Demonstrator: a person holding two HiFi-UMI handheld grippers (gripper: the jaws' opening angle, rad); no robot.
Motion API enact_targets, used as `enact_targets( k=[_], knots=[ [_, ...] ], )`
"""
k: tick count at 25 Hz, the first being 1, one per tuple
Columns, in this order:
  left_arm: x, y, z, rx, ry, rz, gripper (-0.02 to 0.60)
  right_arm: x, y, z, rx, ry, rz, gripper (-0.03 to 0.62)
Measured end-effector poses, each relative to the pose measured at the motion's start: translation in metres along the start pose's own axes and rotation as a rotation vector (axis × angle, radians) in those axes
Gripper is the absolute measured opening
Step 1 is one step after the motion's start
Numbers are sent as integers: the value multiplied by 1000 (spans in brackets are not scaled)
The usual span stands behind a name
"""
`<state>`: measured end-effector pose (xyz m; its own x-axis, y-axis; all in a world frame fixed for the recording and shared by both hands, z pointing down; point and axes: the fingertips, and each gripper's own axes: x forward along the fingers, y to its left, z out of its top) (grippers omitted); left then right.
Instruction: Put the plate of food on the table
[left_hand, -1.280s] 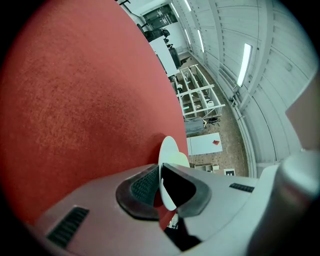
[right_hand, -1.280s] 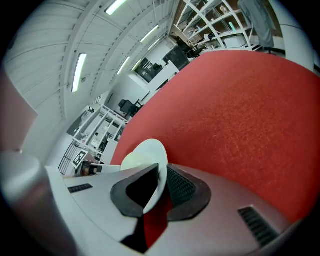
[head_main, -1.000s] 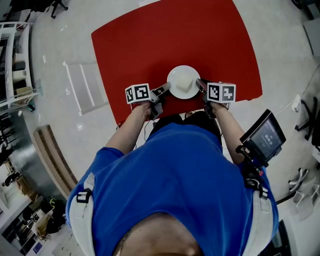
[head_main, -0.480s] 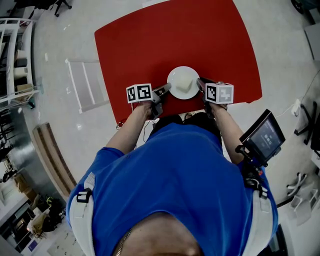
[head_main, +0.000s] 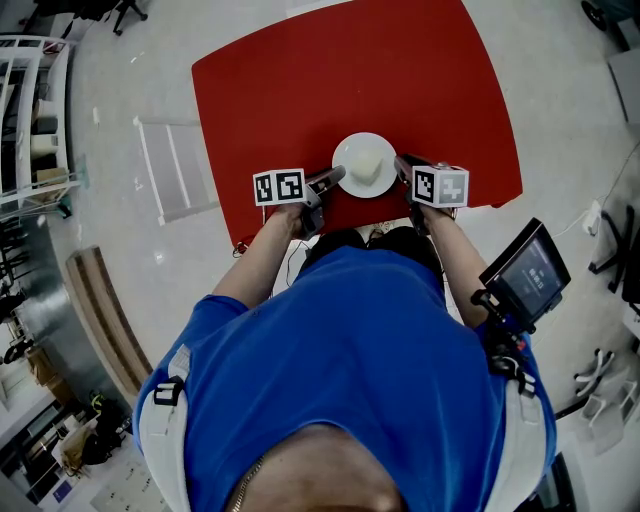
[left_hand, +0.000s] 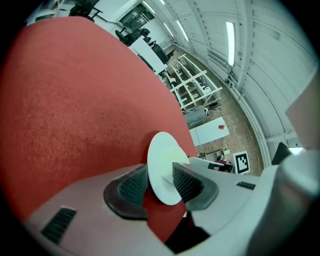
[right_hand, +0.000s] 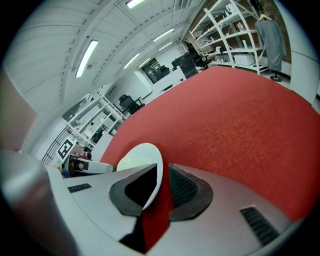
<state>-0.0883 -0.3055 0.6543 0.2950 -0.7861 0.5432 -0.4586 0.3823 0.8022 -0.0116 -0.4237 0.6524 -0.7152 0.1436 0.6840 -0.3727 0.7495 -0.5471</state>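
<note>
At the near edge of the red worktop (head_main: 300, 80), the white plate (head_main: 365, 165) lies flat with a pale portion of food (head_main: 372, 158) on it. The left gripper (head_main: 338, 177) is at its left rim and the right gripper (head_main: 400, 166) at its right rim. The left gripper's fingers (left_hand: 131, 187) have just been opening: in the left gripper view they stand wide, with the plate's rim between them and no pad pressing on it. In the right gripper view the fingers stand narrower around the opposite rim. The rim lies against one finger and a sliver of red worktop shows between it and the other, so they look loosened too, though less plainly. By my reading the plate's weight is on the worktop and the put-down itself is done. What remains is to draw both grippers off the rim, one to the left and one to the right, without nudging the plate toward the near edge, which is close
</note>
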Motion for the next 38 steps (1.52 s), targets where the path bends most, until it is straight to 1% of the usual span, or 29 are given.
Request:
enact_targets(
  k=[4,6,10,15,22,25,27,32,33,38],
  knots=[
    [-3,2,2,95,6,49,175,2,-1,0,-3,-7,5,46],
    [-8,7,7,114,-12,72,176,0,2,2,-10,-11,9,46],
    [-21,12,18,105,-87,82,176,1,5,6,-20,-22,10,46],
    [-29,8,26,104,-181,68,176,4,6,8,-44,-40,26,45],
    [-39,-2,29,106,-241,40,175,2,18,13,-90,-47,34,44],
    [-42,-9,33,111,-261,22,173,1,21,21,-103,-74,37,44],
    [-42,-14,35,115,-270,13,172,-1,22,28,-93,-109,44,44],
    [-47,-24,54,138,-319,-4,95,-9,32,51,-87,-192,62,44],
    [-48,-26,56,139,-330,-9,87,-12,34,53,-88,-205,63,44],
    [-65,-41,37,142,-367,-35,32,-33,48,37,-77,-252,57,36]
  ],
)
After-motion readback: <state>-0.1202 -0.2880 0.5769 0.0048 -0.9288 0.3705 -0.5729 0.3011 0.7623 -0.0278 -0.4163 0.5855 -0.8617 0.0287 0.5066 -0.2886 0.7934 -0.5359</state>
